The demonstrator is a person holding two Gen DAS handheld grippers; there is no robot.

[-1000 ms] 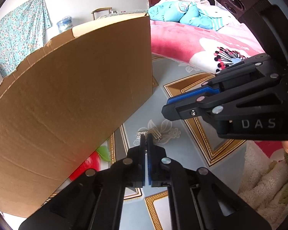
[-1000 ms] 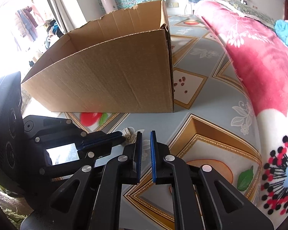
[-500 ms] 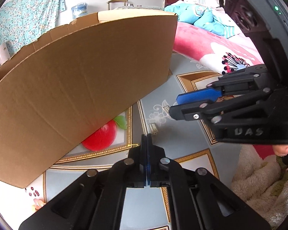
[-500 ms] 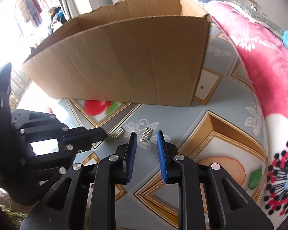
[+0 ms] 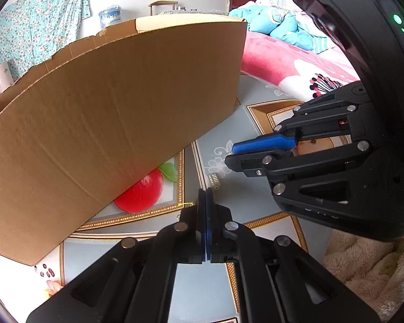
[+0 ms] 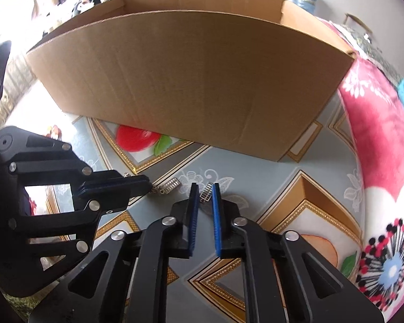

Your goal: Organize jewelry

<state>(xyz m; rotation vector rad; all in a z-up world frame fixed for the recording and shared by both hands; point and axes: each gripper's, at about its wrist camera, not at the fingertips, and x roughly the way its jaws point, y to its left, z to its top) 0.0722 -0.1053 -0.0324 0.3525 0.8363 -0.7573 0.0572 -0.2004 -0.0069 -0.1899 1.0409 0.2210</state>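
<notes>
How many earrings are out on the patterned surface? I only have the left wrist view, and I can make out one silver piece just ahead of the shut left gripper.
Observer: Two. The right wrist view shows a second earring lying a little to the right of the first earring.
Operator: Where is the right gripper relative to that second one?
Observer: The right gripper straddles it. Its jaws are closing with the piece between them, and the pads are not yet pressing on it.
Operator: Is the first one attached to anything?
Observer: From that side, a short chain runs from it to the tip of the left gripper. I cannot tell whether it is pinched there.
</notes>
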